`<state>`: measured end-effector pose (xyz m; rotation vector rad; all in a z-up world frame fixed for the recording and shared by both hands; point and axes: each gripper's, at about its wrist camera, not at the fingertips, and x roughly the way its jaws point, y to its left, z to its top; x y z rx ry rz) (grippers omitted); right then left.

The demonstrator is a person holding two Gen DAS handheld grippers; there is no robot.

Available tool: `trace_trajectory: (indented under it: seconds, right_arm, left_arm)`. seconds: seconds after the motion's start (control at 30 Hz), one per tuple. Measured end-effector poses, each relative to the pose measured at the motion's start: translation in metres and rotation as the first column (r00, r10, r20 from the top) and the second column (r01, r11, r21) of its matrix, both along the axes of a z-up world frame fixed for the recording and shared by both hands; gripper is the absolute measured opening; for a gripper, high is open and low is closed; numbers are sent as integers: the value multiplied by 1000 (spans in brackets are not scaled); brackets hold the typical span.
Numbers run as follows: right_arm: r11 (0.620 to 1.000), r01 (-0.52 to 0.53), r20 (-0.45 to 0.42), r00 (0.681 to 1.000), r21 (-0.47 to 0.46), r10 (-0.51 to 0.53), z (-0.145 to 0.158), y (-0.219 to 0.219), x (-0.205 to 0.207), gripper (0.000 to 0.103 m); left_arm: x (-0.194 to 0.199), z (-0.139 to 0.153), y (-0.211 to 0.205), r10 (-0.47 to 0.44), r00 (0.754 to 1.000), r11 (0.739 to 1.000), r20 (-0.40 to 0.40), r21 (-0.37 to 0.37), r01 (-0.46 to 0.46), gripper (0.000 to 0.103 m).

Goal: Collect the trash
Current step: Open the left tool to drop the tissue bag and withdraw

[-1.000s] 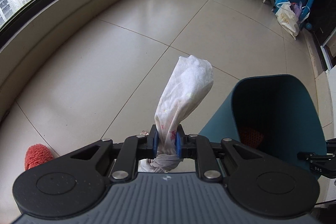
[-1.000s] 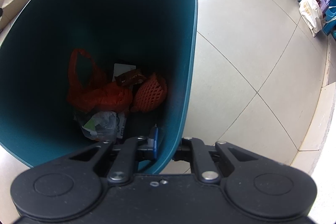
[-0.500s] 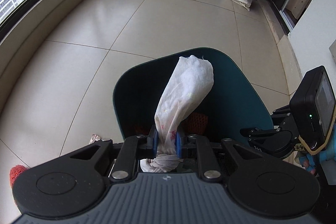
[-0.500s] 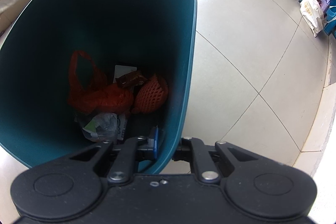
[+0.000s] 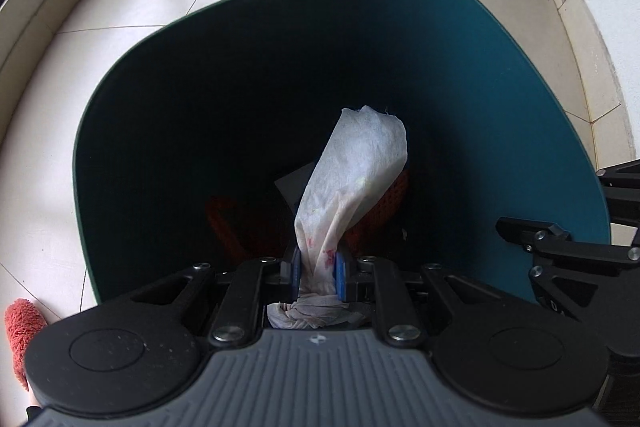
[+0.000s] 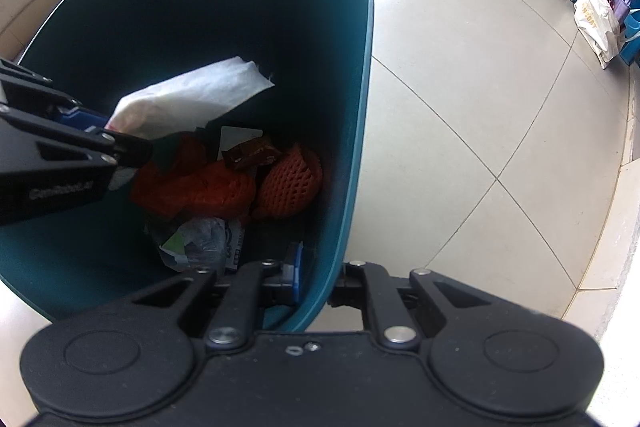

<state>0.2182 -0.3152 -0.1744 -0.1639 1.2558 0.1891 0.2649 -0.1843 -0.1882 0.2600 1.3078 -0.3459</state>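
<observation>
A: What do the tongs have hold of?

B: The left gripper (image 5: 318,269) is clenched on a stained white tissue (image 5: 352,179), which sticks out ahead of the pads, toward twelve o'clock in its own view. The right gripper (image 6: 316,277) is clamped on the rim of the teal bin (image 6: 362,115), one pad inside the wall and one outside.

A: Why pinch the rim?

B: I'd say to steady the bin and keep its mouth turned toward the other hand.

A: And the tissue?

B: It hangs inside the bin's mouth, above the orange net bag (image 6: 200,187), foam fruit sleeve (image 6: 290,183) and crumpled wrapper (image 6: 196,243) on the bottom. From the right camera it enters from nine o'clock. Letting go there should drop it in.
</observation>
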Motion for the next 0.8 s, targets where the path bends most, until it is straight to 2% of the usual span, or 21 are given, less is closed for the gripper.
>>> trace_trajectory:
  seconds: [0.13,0.27,0.37,0.43,0.53,0.6,0.8]
  right_arm:
    - [1000,2,-1,1000,6,-2,0,-2,0,11]
    - [1000,8,-4,1000,10,-8,0,-5,1,11]
    - [1000,6,-5,1000,11,-6,0,-6,2,12]
    - [1000,4,-4,1000,11,-4,1,-6,2,12]
    - [1000,5,-4,1000,12,-5,1,-6,2,12]
    - [1000,5,-4,1000,13,-5,0,-6,2,12]
    - [1000,3,-5,1000,11,-3,0,-6,2,12]
  left_arm:
    - [6,-15,-7,1,998,1000,-58,11,0,16]
    - [10,-23,-15,-1,997,999,-75,38,4,16]
    - [12,-27,-16,4,995,1000,-103,24,-1,17]
    - [15,-27,-17,6,994,1000,-106,17,-5,21]
    - [14,-22,-9,9,995,1000,-102,-17,-11,39]
    - [12,-19,-8,14,996,999,-89,-36,-17,71]
    - [8,-3,-10,19,999,995,-42,-92,-23,72]
